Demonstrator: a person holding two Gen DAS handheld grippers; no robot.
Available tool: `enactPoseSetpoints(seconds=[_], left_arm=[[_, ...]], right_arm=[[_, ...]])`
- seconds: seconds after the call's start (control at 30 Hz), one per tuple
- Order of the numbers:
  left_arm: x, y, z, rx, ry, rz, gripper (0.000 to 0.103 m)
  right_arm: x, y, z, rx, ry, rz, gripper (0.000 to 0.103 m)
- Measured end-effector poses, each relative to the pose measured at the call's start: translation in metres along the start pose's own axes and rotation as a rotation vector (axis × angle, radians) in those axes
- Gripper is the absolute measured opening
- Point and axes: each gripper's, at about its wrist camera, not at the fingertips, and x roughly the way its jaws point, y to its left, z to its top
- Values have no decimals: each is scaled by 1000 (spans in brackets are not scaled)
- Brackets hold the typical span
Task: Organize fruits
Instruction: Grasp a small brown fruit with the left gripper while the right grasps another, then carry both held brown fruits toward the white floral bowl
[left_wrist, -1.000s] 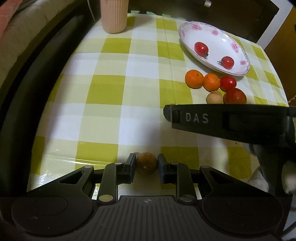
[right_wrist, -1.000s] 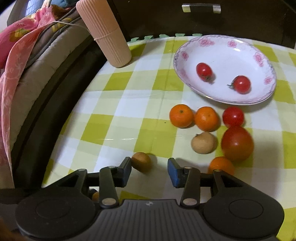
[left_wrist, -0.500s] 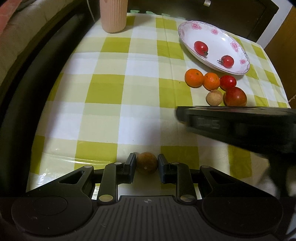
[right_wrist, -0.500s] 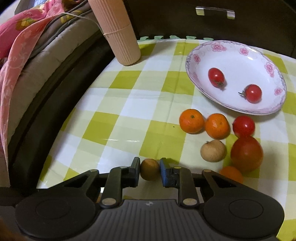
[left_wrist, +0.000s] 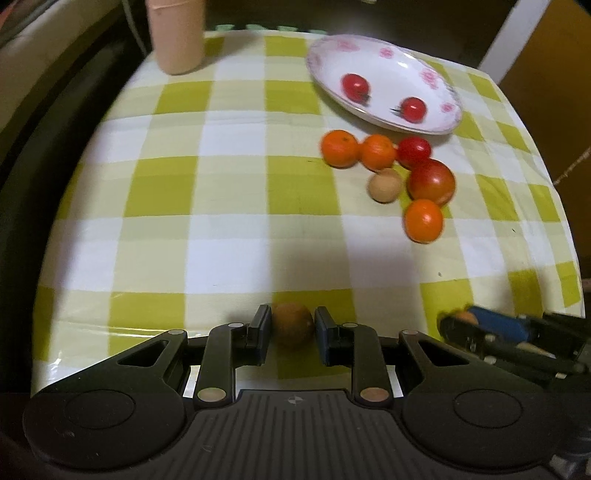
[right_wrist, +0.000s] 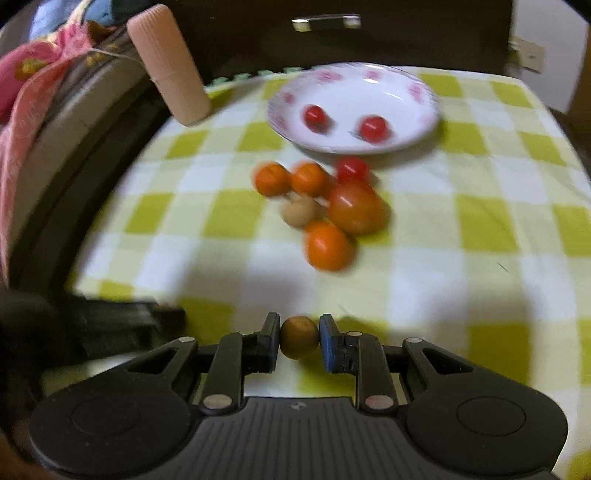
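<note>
On the table (left_wrist: 236, 229), the plate (left_wrist: 436, 85) sits at the far right with two cherry tomatoes (left_wrist: 355, 85) in it. Just before the plate lies a cluster of fruit (left_wrist: 428, 181) (pieces touching one another). The cup (left_wrist: 175, 33) stands at the far left, well apart from both.

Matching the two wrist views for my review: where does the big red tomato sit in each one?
Left wrist: big red tomato right of centre, above an orange.
Right wrist: near the middle, a little above centre, with the same orange just below-left.
Shared landmark: the flowered plate holding two cherry tomatoes, beyond the fruit cluster.
</note>
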Motion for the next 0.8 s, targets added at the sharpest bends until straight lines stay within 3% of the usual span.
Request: enactPoseSetpoints(seconds=[0.1,0.37,0.6,0.8], left_arm=[[1,-4,-1,21,-4,3,33],[1,-10,-7,66,-36,22,37],[1,-6,-5,25,-37,-11,45],[1,-8,-6,24,-47,-7,57]], right_arm=[[-2,-11,-19,9,3,-51,22],[-7,-14,-36,-11,-65,-72,22],[-8,-11,-43,-32,-102,-78,23],[-11,-18,-45,4,-87,-45,44]])
